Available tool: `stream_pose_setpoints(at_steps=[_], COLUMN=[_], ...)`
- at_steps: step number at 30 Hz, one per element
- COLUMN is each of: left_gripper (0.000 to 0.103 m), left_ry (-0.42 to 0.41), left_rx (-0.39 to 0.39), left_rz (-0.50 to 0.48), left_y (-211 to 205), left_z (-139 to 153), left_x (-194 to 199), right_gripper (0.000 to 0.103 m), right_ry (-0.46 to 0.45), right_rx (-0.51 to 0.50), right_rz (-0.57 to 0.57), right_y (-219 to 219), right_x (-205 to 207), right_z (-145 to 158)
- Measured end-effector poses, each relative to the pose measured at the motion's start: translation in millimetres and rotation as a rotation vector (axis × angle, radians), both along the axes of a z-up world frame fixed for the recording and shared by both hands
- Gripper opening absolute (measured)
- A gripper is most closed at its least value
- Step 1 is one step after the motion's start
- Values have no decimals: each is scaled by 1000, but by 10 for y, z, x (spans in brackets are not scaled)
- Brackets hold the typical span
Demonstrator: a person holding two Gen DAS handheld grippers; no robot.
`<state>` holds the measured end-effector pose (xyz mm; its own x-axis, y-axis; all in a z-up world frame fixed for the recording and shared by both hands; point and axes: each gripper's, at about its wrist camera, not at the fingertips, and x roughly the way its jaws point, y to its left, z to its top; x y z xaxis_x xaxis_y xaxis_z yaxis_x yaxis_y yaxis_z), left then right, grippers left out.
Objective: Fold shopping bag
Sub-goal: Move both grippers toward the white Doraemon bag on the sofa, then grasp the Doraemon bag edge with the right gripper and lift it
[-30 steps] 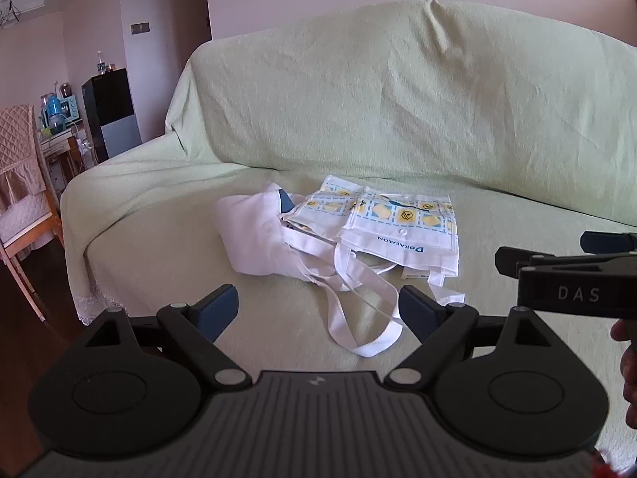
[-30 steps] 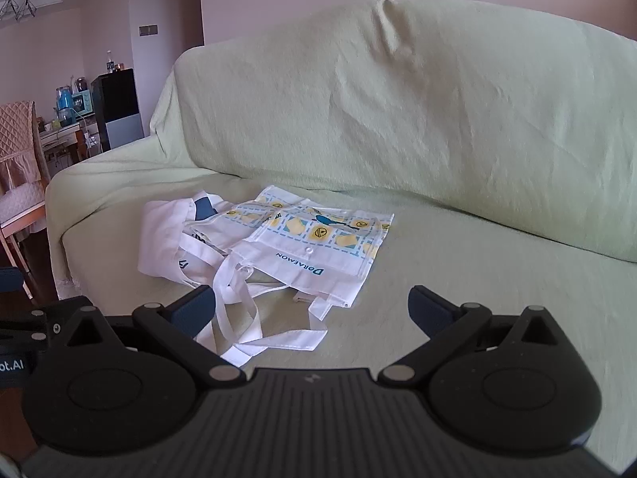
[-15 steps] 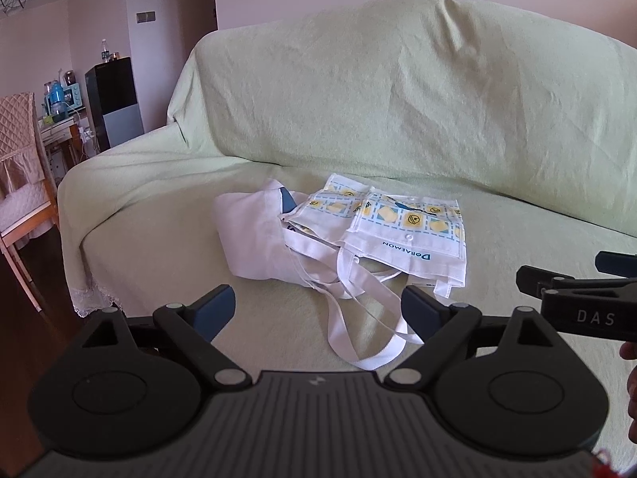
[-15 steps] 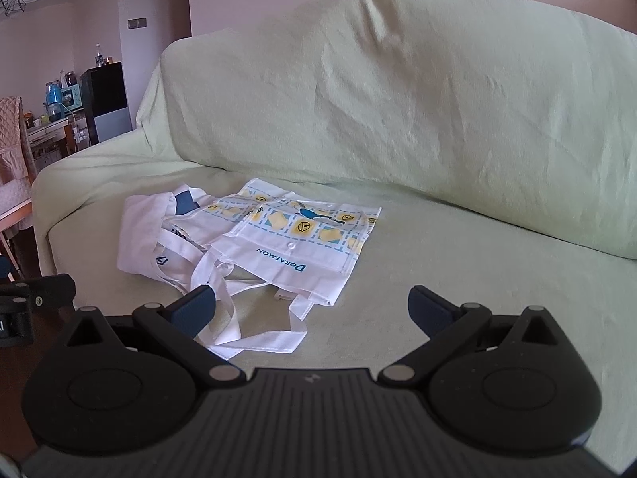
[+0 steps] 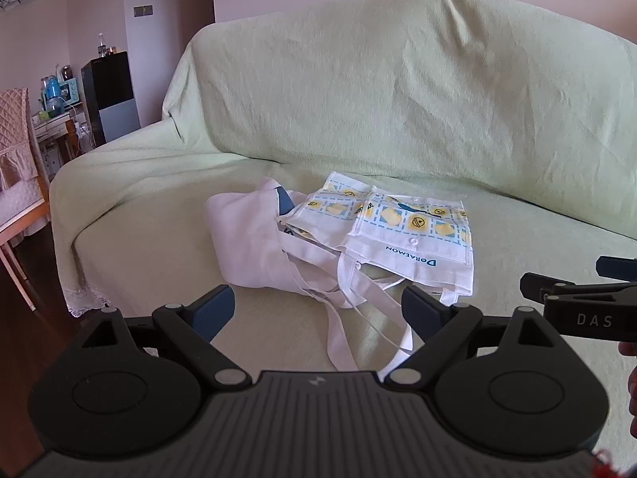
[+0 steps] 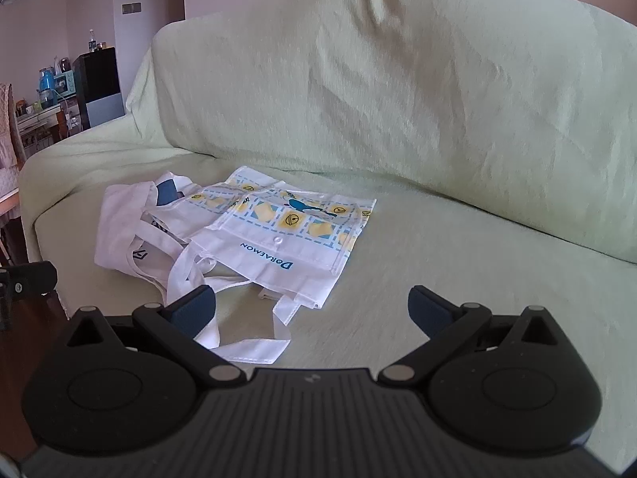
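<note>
Left wrist view: my left tool [image 5: 314, 308] hangs wide open and empty short of the Doraemon shopping bag [image 5: 414, 235], which lies on the sofa [image 5: 358, 79] beside a plain white bag [image 5: 247, 243]. My right tool [image 6: 310, 306] is equally spread, holding nothing. Whether folding lies ahead or is done, I can't judge; loose handles [image 5: 358, 318] trail toward me.

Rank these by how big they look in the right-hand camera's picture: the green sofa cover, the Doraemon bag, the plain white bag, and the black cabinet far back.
1. green sofa cover, much the largest.
2. Doraemon bag.
3. plain white bag, partly hidden under the other.
4. black cabinet, smallest, though it stands far back, so its true size is unsure.
</note>
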<state>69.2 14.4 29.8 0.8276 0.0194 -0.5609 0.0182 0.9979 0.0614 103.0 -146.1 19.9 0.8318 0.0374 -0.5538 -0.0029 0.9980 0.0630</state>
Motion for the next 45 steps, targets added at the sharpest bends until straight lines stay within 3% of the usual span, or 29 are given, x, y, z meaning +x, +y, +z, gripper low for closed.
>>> stream_pose_setpoints(at_steps=[7, 15, 20, 22, 23, 24, 31, 38, 41, 43, 44, 45], left_gripper=[92, 92, 92, 92, 92, 92, 91, 90, 89, 83, 66, 44], left_ry=[26, 67, 81, 85, 87, 89, 103, 97, 93, 79, 71, 63], left_rx=[-6, -39, -87, -112, -124, -136, -223, -318, -347, -357, -361, -365], left_rz=[-18, -32, -36, -38, -40, -41, -51, -40, -43, -82, -105, -128], left_y=[26, 10, 13, 21, 25, 29, 59, 152, 173, 126, 97, 68], left_z=[-129, -397, -576, -650, -686, -723, -981, -1153, -1200, -1075, -998, -920], left_x=[231, 860, 1272, 1417, 1489, 1561, 2067, 2283, 2358, 2266, 2207, 2147], right_gripper=[102, 100, 77, 74, 66, 62, 62, 61, 55, 48, 43, 32], right_ry=[-23, -86, -123, -134, -133, -132, -142, -123, -114, -108, -105, -102], right_rx=[-23, -321, -514, -584, -603, -617, -652, -690, -711, -724, -731, -738], right_rz=[57, 202, 293, 337, 363, 378, 426, 423, 420, 418, 417, 416], right_y=[-27, 202, 353, 468, 580, 638, 816, 877, 897, 911, 917, 924], right_x=[189, 597, 861, 978, 1041, 1087, 1273, 1387, 1440, 1476, 1493, 1511], right_z=[-186, -648, -946, -1047, -1089, -1158, -1412, -1497, -1520, -1536, -1544, -1551])
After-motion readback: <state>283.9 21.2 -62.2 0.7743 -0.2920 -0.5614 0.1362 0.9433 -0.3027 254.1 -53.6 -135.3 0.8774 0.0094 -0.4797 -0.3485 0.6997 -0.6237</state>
